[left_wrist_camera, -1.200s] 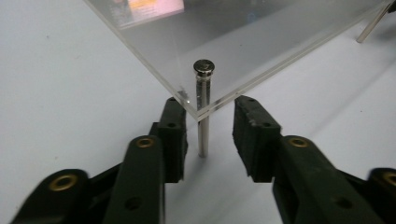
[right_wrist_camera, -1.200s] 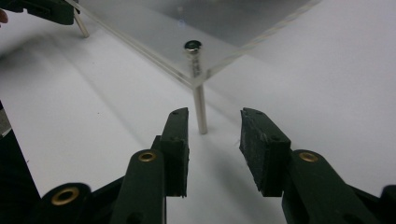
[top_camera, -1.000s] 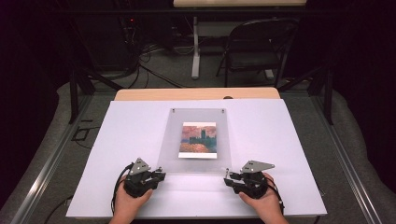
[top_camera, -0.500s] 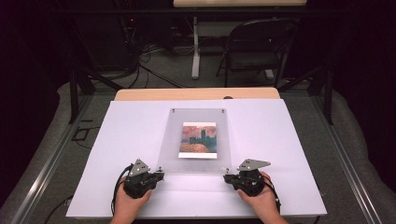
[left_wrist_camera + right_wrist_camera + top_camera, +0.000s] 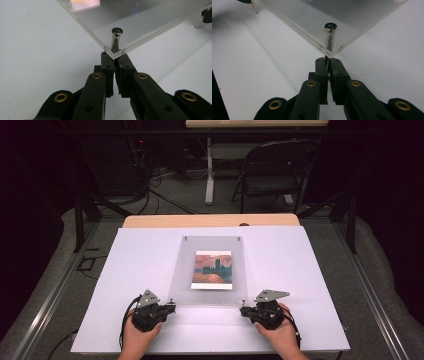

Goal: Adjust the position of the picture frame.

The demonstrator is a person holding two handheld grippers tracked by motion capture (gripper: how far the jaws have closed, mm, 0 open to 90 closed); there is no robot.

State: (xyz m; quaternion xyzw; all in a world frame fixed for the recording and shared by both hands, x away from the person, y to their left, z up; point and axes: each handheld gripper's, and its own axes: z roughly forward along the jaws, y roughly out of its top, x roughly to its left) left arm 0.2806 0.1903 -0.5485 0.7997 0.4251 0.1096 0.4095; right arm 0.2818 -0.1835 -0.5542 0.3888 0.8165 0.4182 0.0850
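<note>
left claw (image 5: 173, 307): jaws have just been closing, now together at the near left corner of the clear picture frame (image 5: 210, 270); can't tell if they pinch anything.
frame: lies flat mid-worktop (image 5: 300, 270), picture (image 5: 212, 269) sandwiched inside.
handling: likely stiff, slick, scratch-prone; take hold at corners by the metal studs (image 5: 117, 31).
right claw (image 5: 243, 310): just closed too, together at the near right corner.

A lab or studio. A white table (image 5: 310, 270) stands among black curtains (image 5: 390, 195). Cables (image 5: 165, 175) cross the floor by a folding chair (image 5: 272, 172).
</note>
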